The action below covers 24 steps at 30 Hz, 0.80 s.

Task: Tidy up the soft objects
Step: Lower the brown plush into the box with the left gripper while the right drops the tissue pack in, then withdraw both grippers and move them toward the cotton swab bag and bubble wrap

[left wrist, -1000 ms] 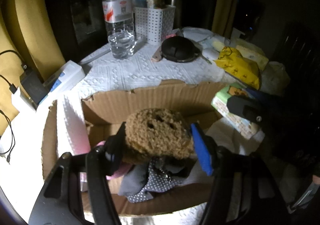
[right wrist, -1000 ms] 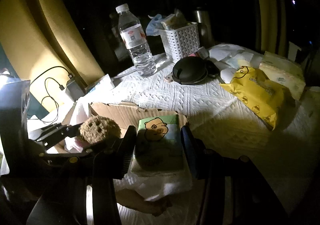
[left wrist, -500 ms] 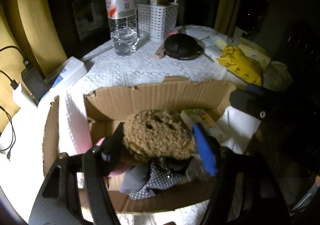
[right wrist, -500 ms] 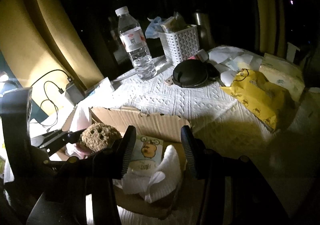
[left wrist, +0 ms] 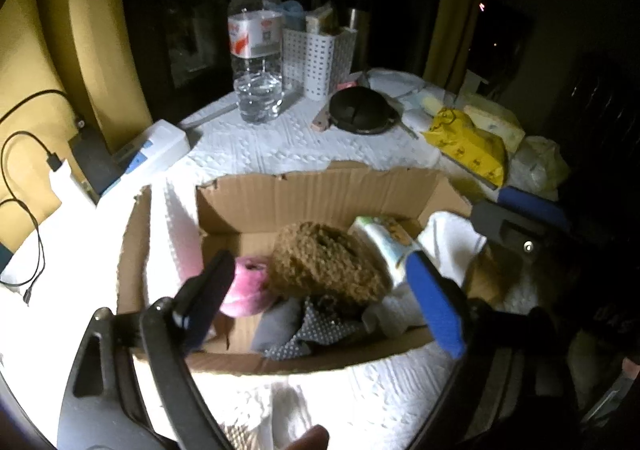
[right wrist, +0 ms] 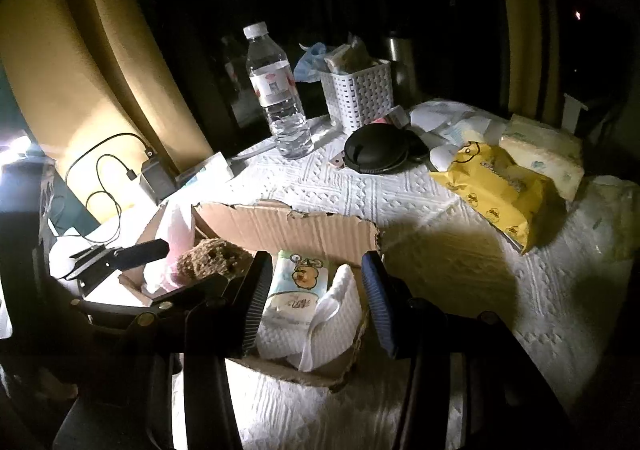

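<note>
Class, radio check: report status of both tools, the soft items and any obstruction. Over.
Left tool opening, clear of brown plush. Right tool open above tissue pack. Both items in cardboard box. Nothing blocking.

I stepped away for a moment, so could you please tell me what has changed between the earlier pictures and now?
The left claw has let go of the brown fuzzy toy; its jaws are opening, and the toy lies in the cardboard box. The right claw released the bear-print tissue pack, which now rests in the box beside a white cloth. The water bottle, white basket and yellow pack stayed put.
</note>
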{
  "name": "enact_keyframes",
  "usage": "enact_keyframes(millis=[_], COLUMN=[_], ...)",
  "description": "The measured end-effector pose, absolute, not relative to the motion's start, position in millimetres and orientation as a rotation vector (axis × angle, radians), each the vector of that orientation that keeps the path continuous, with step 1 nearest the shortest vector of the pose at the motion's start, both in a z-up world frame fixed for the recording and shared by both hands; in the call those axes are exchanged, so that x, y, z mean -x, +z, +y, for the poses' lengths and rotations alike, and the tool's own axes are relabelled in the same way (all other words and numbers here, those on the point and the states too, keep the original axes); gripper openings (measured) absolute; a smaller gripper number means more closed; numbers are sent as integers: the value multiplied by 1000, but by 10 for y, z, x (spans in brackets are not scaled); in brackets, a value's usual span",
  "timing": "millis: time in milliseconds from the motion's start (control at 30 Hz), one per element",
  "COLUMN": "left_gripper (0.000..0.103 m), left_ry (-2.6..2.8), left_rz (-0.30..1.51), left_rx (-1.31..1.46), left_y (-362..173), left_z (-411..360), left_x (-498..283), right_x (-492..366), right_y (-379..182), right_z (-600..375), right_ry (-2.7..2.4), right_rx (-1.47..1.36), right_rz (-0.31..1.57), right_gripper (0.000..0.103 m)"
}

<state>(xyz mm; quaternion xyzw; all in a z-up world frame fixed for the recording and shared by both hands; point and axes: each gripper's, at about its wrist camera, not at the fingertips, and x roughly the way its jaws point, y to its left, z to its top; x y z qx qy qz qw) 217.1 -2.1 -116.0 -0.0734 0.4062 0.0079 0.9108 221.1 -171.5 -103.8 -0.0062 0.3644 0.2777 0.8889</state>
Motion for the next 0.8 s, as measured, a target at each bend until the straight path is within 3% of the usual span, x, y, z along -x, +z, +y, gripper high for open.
enact_keyframes(millis=[800], left_gripper=[89], left_ry=[39], left_rz=[798], left_rx=[162], left_y=[-1016], left_z=[144], left_x=[-1290], right_x=[-1566], right_y=[-899], right_z=[-1580], right_ry=[587], right_rx=[55], right_rz=[747], right_gripper=[49])
